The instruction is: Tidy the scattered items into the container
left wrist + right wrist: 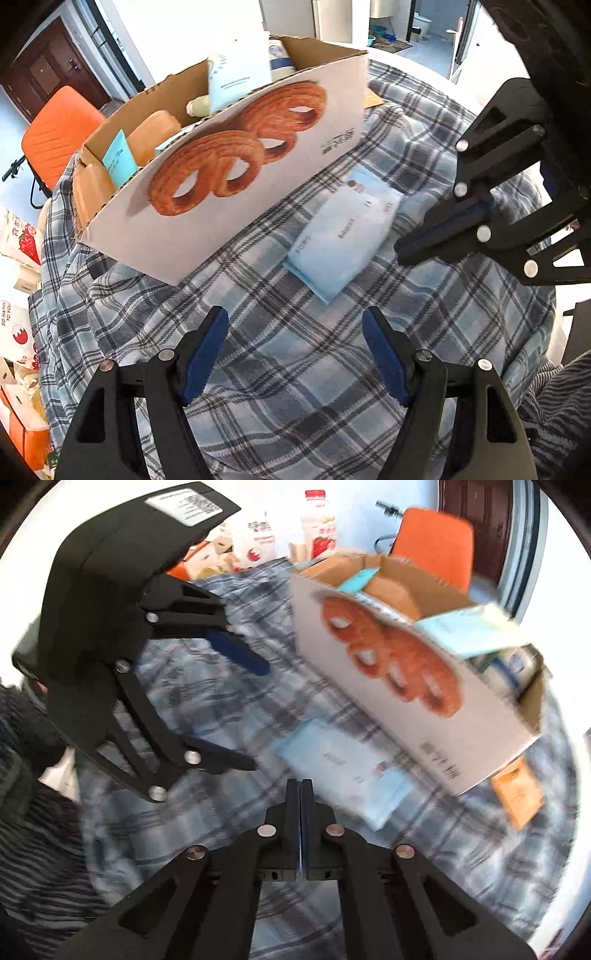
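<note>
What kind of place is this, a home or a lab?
Probably a home: a plaid blanket covers the work surface, an orange chair stands near a wooden door, and a bathroom with a toilet shows behind.

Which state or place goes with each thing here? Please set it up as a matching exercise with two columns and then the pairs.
Things:
1. left gripper
2. right gripper
3. pale blue packet
4. orange packet

States or places:
A. lies flat on the plaid cloth in front of the cardboard box, between the grippers
B. fingers pressed together, nothing between them
C. fingers spread wide, nothing between them
D. lies on the cloth by the end of the box, partly behind it

Pairs: 1-C, 2-B, 3-A, 4-D
</note>
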A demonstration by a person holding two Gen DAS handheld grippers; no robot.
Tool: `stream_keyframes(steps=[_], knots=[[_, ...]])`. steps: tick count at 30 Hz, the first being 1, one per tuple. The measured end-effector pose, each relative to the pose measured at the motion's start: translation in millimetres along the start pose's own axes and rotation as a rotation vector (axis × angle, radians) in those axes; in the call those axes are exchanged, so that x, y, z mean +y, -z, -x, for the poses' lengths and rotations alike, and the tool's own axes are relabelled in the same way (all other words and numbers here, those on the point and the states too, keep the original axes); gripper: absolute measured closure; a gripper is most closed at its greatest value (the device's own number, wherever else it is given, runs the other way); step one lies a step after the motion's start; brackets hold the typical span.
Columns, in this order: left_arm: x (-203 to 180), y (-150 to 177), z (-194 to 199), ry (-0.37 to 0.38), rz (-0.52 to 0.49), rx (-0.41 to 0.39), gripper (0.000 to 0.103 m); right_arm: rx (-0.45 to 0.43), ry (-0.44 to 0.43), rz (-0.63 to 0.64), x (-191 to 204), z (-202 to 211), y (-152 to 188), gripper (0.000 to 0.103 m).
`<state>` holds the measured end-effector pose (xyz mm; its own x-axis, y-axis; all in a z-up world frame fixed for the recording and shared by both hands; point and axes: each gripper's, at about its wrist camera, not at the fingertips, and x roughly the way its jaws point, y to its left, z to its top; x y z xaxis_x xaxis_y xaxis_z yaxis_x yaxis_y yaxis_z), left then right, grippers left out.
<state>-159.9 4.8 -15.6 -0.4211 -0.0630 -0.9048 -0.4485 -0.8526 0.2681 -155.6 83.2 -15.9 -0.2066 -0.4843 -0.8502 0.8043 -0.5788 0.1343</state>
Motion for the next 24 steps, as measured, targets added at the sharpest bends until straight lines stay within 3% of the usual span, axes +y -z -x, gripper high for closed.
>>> stream_keyframes(steps=[2,4,6,8,11,19,22,24], knots=[[-3.0,3.2,2.8,0.001,-0.006,-0.003,0.026,-0.027,0.096,0.087,3.4,2.0,3.1,0.101],[-3.1,4.3,3.0,0.003,0.006,0.002,0.026,-0.054,0.165,0.143,1.6,0.8,3.0,0.082],[-1.4,2.4,1.5,-0.004,0.027,0.004,0.026,-0.059,0.122,0.142,-8.4,-0.7,-0.6,0.023],[1.1,-1.3,-1.4,-0.003,0.055,0.003,0.026,-0.06,0.072,0.134,-22.4,-2.1,-5.9,0.021],[2.2,-4.1,-8.7,0.008,0.069,0.021,0.026,-0.064,0.075,0.147,-36.0,-2.4,-13.4,0.021],[-6.6,-2.8,-23.6,-0.011,0.052,0.065,0.026,0.066,-0.001,0.271,-27.0,-29.0,-16.6,0.02],[-2.3,-3.5,-22.0,-0.015,0.087,0.057,0.026,0.083,-0.002,0.253,-29.4,-35.2,-14.8,0.03],[-0.6,-3.3,-18.9,-0.015,0.099,0.048,0.026,0.097,-0.012,0.239,-30.4,-38.3,-12.2,0.054]])
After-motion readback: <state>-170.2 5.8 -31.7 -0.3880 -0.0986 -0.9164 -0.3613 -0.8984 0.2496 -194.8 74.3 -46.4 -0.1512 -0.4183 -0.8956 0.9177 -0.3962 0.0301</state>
